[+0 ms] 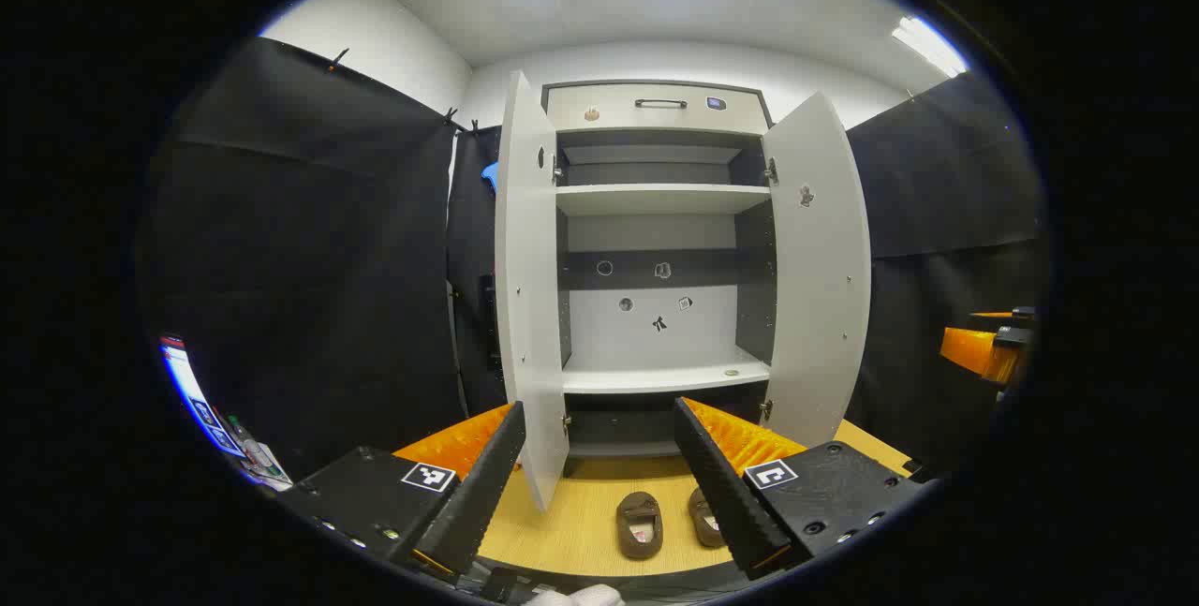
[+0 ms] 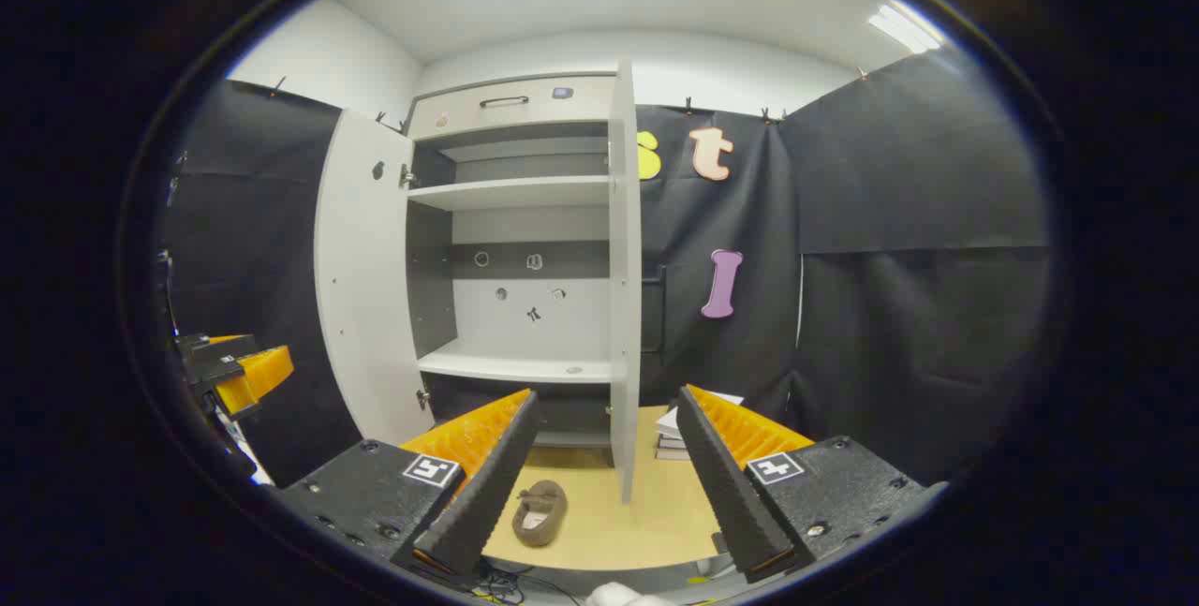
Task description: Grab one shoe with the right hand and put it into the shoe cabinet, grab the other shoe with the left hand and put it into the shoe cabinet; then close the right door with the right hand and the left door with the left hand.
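We hold the left gripper (image 1: 599, 475) and right gripper (image 2: 599, 475) wide apart, empty. Two brown shoes (image 1: 640, 524) lie at 6 o'clock before the open shoe cabinet (image 1: 660, 213).

Two brown shoes (image 1: 640, 524) lie on the wooden floor (image 1: 571, 531).

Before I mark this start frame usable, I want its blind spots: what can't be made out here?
- Second shoe, left gripper view: partly behind the left gripper's finger.
- Shoe, right gripper view: one edge behind the right gripper's finger.
- Cabinet bottom compartment: dark, contents unclear.
- Small marks on its back panel: too small to identify.
- Stacked books: partly behind the finger.
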Demonstrator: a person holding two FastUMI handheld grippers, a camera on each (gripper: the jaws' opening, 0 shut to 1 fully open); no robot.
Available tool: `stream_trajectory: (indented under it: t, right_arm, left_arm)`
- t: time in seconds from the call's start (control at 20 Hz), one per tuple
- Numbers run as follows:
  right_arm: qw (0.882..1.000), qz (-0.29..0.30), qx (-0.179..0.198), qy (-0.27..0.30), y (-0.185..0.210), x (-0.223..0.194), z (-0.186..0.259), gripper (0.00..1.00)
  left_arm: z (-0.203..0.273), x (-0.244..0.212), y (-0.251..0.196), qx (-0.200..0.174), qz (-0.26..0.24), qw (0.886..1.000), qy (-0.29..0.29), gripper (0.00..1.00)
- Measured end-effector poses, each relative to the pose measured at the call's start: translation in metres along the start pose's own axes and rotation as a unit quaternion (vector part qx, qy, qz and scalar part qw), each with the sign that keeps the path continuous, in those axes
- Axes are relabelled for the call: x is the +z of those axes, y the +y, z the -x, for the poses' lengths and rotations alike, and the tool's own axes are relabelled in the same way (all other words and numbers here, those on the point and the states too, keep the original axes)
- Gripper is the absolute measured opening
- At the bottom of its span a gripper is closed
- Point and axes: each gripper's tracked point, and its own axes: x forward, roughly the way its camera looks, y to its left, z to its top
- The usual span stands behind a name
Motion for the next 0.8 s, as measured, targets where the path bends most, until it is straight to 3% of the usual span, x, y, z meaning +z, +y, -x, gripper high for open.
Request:
stream_trajectory:
  t: [0.8]
  right_arm:
    - [1.000,0.003,-0.001,0.011,0.0008,-0.0086,-0.0011,0.97]
  left_arm:
    - [0.0027,-0.0037,-0.0003,-0.002,-0.008,1.000,0.004,0.96]
